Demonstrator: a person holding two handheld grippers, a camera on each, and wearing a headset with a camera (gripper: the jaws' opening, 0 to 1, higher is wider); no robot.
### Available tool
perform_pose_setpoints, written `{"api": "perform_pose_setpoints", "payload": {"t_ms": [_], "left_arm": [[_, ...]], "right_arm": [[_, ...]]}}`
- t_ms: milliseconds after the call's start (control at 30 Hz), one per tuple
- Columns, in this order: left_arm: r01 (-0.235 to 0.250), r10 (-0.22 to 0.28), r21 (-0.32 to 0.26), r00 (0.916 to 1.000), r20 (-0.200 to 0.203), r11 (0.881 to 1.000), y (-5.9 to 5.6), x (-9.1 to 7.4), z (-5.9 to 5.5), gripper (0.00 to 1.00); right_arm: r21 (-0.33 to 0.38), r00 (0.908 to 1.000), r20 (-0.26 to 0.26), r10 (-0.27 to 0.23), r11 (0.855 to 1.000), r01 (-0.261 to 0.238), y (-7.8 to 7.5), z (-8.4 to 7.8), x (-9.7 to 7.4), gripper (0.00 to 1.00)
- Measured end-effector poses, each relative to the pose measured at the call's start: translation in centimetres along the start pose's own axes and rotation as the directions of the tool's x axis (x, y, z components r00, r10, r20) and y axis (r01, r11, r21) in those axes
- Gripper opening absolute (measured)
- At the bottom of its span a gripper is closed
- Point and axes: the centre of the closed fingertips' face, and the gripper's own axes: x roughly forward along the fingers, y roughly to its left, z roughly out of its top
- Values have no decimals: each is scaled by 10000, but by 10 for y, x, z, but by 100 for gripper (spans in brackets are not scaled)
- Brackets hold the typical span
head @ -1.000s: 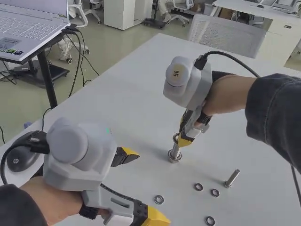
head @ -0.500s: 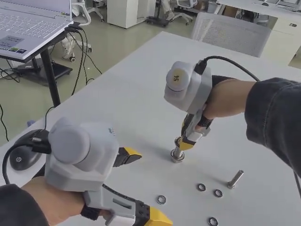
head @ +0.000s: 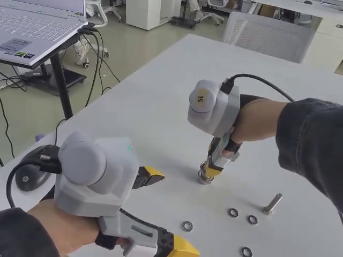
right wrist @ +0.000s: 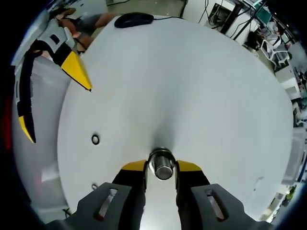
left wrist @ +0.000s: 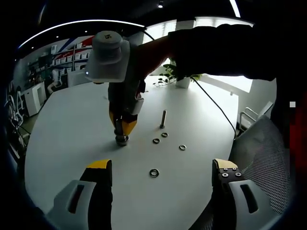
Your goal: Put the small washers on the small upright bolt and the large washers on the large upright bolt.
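White, unpatterned table [head: 155, 101]; left gripper [head: 170, 211] & right gripper [head: 210, 172] both pale grey bodies w/ black jaw arms & yellow tips, the right one w/ a cream round sticker [head: 200, 99] marked dark "15". Metal bits, i.e. large bolt [right wrist: 163, 165], small bolt [head: 273, 203] & washers [head: 187, 226], all bare silver-grey, washers reading darker vs. tabletop. Charcoal sleeve [head: 313, 144], black cable [head: 265, 80] & black round base [head: 27, 175], silver laptop [head: 37, 24] w/ white keys, lt grey fine-mesh chair back [head: 268, 35], pale beige-green floor [head: 128, 48].
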Motion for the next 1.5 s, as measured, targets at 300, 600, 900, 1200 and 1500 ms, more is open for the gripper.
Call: {"api": "perform_pose_setpoints", "payload": {"t_ms": [300,600,900,1200,1500], "left_arm": [[-18,18,-12,10000,-33,10000,0,0,-1,85],[23,-24,-47,10000,-73,10000,0,0,-2,85],[29,-30,-46,10000,-90,10000,1,-1,-2,85],[37,-38,-26,10000,-88,10000,1,0,-1,85],[62,-62,6,9999,-131,10000,1,4,2,85]], "right_arm": [[95,10000,-18,90,9999,-90,0,-2,12,23],[43,9999,29,120,9999,-120,1,-1,13,24],[58,9999,33,159,9999,-159,2,-2,13,25],[284,9998,156,155,9995,-159,1,-9,9,32],[427,9998,177,49,9991,-57,-4,-22,0,34]]}}
